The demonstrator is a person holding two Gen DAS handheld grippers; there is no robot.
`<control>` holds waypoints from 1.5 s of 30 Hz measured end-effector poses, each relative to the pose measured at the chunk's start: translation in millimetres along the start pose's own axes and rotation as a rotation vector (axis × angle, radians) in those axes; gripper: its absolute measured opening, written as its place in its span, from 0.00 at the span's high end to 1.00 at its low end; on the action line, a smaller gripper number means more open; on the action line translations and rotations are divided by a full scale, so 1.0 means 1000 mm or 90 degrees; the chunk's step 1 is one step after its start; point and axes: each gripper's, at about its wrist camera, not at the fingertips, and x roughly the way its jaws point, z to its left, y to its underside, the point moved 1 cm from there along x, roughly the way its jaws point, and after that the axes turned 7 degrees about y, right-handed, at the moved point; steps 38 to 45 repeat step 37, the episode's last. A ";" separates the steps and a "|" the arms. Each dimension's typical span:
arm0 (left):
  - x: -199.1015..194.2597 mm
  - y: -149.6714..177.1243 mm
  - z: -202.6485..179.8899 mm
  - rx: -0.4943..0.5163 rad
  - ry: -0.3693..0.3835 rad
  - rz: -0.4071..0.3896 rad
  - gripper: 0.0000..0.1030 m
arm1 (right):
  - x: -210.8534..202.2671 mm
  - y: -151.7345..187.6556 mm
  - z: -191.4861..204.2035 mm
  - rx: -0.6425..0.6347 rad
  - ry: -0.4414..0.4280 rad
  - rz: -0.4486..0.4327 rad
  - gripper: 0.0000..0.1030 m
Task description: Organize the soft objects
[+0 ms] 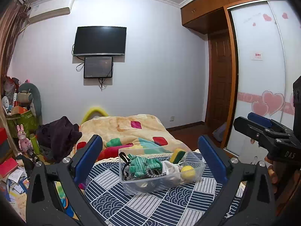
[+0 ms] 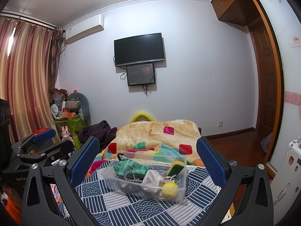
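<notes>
The clear plastic bin (image 1: 161, 171) sits on the navy-and-white patterned cloth (image 1: 150, 205) at the near end of the bed, w/ the bright patchwork blanket (image 1: 135, 130) just behind it. Both claws hang in front of the bin, apart from it: left claw (image 1: 150, 160) spread wide and empty, right claw (image 2: 148, 162) likewise wide w/ nothing between its pads. Inside the bin, the green striped knit piece (image 1: 145, 164) lies toward the left-rear, a white crumpled cloth (image 1: 170, 168) just right of it, a yellow ball (image 1: 187, 171) at the bin's right-front corner, and a yellow-green sponge (image 1: 177, 155) propped against the back-right wall. A beaded chain or strap (image 1: 153, 173) drapes over the knit (exact make hard to tell). Judging by looks, everything is light and squashy; the knit and cloth will prob. sag and drag neighbours, so pinch a raised fold near the middle. The ball may roll or squirt out, so close across its widest part. The sponge compresses; grip its flat faces. The bin itself looks thin and light, likely to slide if nudged.
</notes>
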 end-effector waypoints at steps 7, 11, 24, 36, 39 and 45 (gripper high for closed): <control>-0.003 -0.003 0.002 -0.002 0.011 -0.001 0.00 | 0.000 0.000 -0.001 0.000 0.000 0.000 0.00; -0.004 -0.003 0.002 -0.001 0.014 -0.003 0.00 | 0.000 0.000 -0.001 0.000 0.000 0.001 0.00; -0.003 -0.002 0.004 -0.004 0.021 0.003 0.00 | 0.000 0.000 0.000 0.001 0.000 0.003 0.00; -0.004 -0.002 0.004 -0.004 0.028 0.004 0.00 | -0.001 0.003 0.001 0.000 0.000 0.007 0.00; -0.004 -0.002 0.004 -0.005 0.029 0.005 0.00 | 0.000 0.003 0.000 0.000 0.000 0.007 0.00; -0.004 -0.002 0.004 -0.005 0.029 0.005 0.00 | 0.000 0.003 0.000 0.000 0.000 0.007 0.00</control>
